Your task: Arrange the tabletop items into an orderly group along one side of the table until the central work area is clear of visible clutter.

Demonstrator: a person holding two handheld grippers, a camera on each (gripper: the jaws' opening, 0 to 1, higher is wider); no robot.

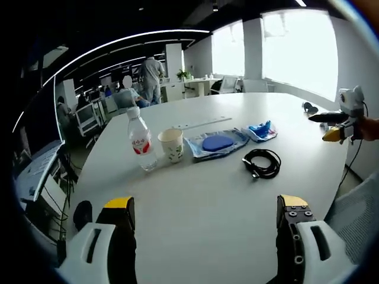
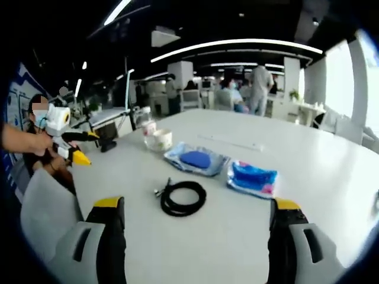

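Observation:
On the white table (image 1: 195, 207) stand a clear water bottle (image 1: 140, 141) with a red label and a paper cup (image 1: 172, 145), side by side. To their right lie a blue pad in a clear bag (image 1: 217, 143), a smaller blue packet (image 1: 260, 131) and a coiled black cable (image 1: 262, 163). My left gripper (image 1: 206, 204) hangs open over the near table, well short of them. In the right gripper view the cable (image 2: 183, 197) lies just ahead of my open right gripper (image 2: 197, 204), with the bagged pad (image 2: 196, 158), the packet (image 2: 253, 177) and the cup (image 2: 160, 139) beyond.
A long pale strip (image 1: 198, 123) lies behind the bagged pad, and a small dark object (image 1: 308, 107) sits near the far right edge. The right gripper (image 1: 324, 126) is held at the table's right side. Chairs, desks and people fill the office behind.

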